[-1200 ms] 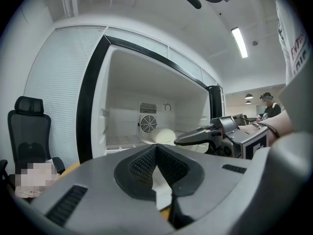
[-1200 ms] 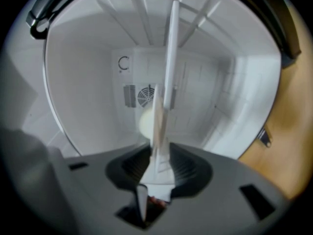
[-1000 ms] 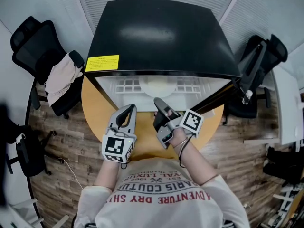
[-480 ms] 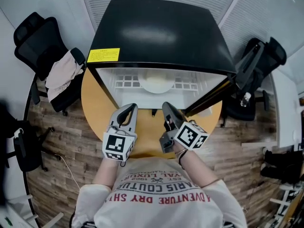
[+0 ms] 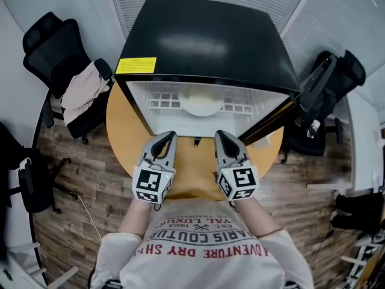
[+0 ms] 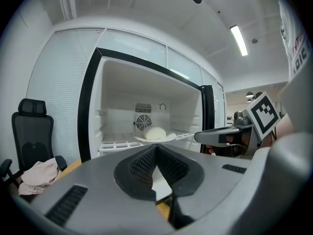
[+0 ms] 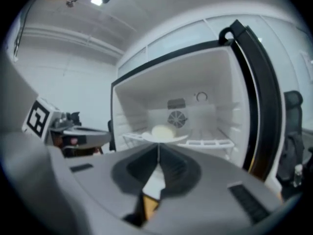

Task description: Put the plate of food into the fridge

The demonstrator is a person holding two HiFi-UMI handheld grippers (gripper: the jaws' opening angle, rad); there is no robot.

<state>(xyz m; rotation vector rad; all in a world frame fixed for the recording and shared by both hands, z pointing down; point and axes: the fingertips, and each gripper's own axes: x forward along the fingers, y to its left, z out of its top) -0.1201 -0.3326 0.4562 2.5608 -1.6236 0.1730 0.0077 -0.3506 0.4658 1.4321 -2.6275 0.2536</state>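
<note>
plate of food [image 5: 201, 104] well back on fridge [image 5: 204, 41] shelf, likely for door clearance. left hand-held gripper [image 5: 165, 139] and right hand-held gripper [image 5: 223, 139] over counter [image 5: 126, 143], jaws together, empty, probably free for the open door [image 5: 271, 122].

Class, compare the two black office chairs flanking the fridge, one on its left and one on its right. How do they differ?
The left chair has a pale cloth draped over it; the right chair carries no cloth. The left chair stands beside the solid side wall of the fridge; the right chair stands behind the open door. Both are black office chairs.
</note>
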